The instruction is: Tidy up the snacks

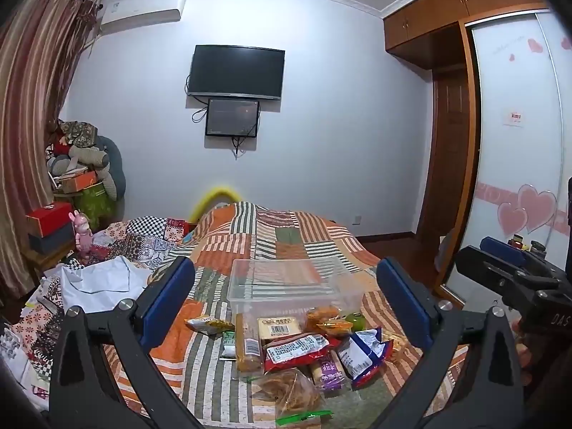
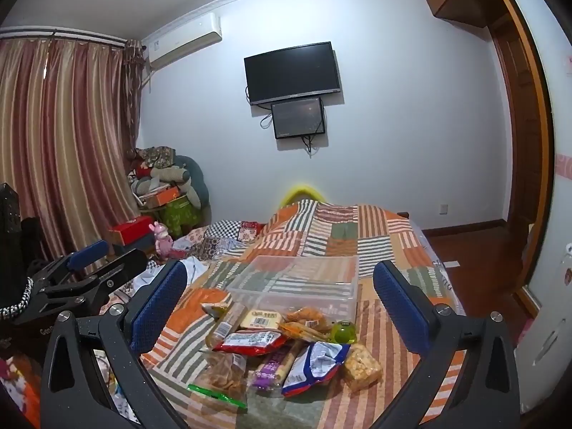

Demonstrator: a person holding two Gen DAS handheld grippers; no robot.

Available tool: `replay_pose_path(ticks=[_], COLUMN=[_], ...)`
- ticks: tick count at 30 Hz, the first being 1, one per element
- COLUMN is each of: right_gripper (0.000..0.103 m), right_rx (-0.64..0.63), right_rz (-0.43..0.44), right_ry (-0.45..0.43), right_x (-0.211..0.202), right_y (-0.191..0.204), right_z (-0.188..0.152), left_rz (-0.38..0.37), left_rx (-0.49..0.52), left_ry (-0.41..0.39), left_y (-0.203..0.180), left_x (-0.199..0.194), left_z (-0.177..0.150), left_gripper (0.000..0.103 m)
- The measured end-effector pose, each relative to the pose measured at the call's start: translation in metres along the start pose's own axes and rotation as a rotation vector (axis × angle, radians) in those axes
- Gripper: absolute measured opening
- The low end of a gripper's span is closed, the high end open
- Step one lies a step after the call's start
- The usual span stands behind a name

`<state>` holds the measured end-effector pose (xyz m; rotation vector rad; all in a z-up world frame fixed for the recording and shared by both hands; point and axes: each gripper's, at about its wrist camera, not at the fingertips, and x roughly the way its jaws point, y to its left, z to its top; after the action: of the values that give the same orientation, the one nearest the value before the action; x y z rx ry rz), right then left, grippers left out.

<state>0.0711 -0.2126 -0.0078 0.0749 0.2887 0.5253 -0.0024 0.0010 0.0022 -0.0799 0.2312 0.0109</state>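
We hold both grippers level over the bed, jaws spread wide, nothing between them: left gripper (image 1: 286,296), right gripper (image 2: 280,296), blue textured pads on black frames. Snack pile (image 1: 304,350) lies on the striped patchwork quilt (image 1: 271,236) just past the fingertips: crinkly foil bags, a red packet (image 2: 250,341), a clear zip bag of chips (image 2: 223,370). Only the right view shows the puffed-rice block (image 2: 363,366) in full. Behind the pile, touching it, sits a clear rectangular plastic bin (image 1: 286,282). Far wall: black TV (image 1: 237,71).
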Motion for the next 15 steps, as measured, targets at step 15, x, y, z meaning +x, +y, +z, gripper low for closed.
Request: replay_pose_path(ticks=[15], right_gripper=[0.103], right_rx=[0.001], right_rz=[-0.002], right_ry=[-0.007], right_x=[-0.0007], right_y=[0.0017], right_z=[0.0003], left_rz=[0.003], left_rx=[0.001], left_ry=[-0.001], left_y=[-0.0013], left_x=[-0.0001], left_z=[-0.0001], left_gripper=[0.103])
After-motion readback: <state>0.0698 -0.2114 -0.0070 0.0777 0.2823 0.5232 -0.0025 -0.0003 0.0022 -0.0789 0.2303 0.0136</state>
